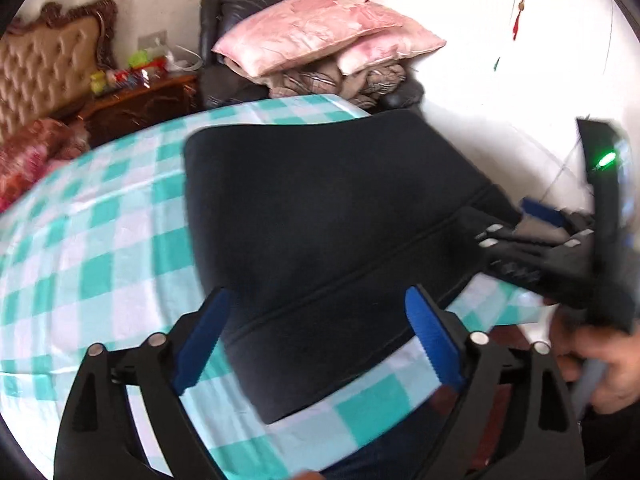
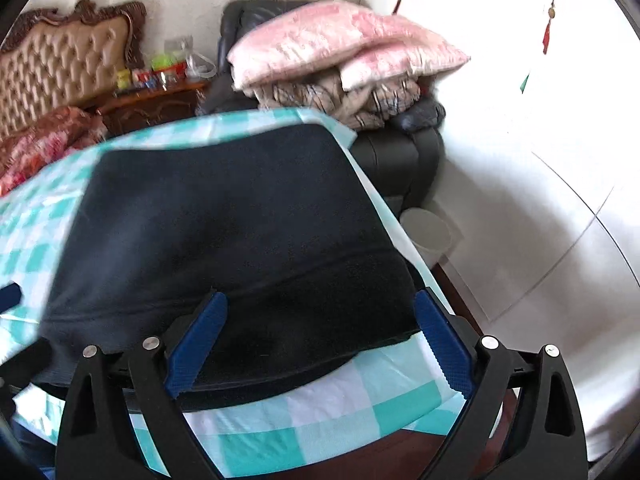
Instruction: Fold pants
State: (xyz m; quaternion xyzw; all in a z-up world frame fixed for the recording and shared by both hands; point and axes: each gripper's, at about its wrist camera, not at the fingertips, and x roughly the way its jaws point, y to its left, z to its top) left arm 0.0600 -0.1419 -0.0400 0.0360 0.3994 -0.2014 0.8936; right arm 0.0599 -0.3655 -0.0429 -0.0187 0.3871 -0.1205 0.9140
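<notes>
Dark navy pants [image 1: 328,216] lie flat, folded into a broad slab, on a table with a teal-and-white checked cloth [image 1: 100,220]. My left gripper [image 1: 318,312] is open and empty, hovering over the near edge of the pants. My right gripper [image 2: 320,316] is open and empty over the near right end of the pants [image 2: 240,232]. The right gripper also shows at the right of the left wrist view [image 1: 536,232], held by a hand.
A dark armchair [image 2: 400,156] stacked with pink pillows [image 1: 320,32] and blankets stands behind the table. A white bin [image 2: 428,232] sits on the floor to the right. A wooden nightstand [image 1: 140,104] and a tufted headboard [image 1: 44,68] are at the left.
</notes>
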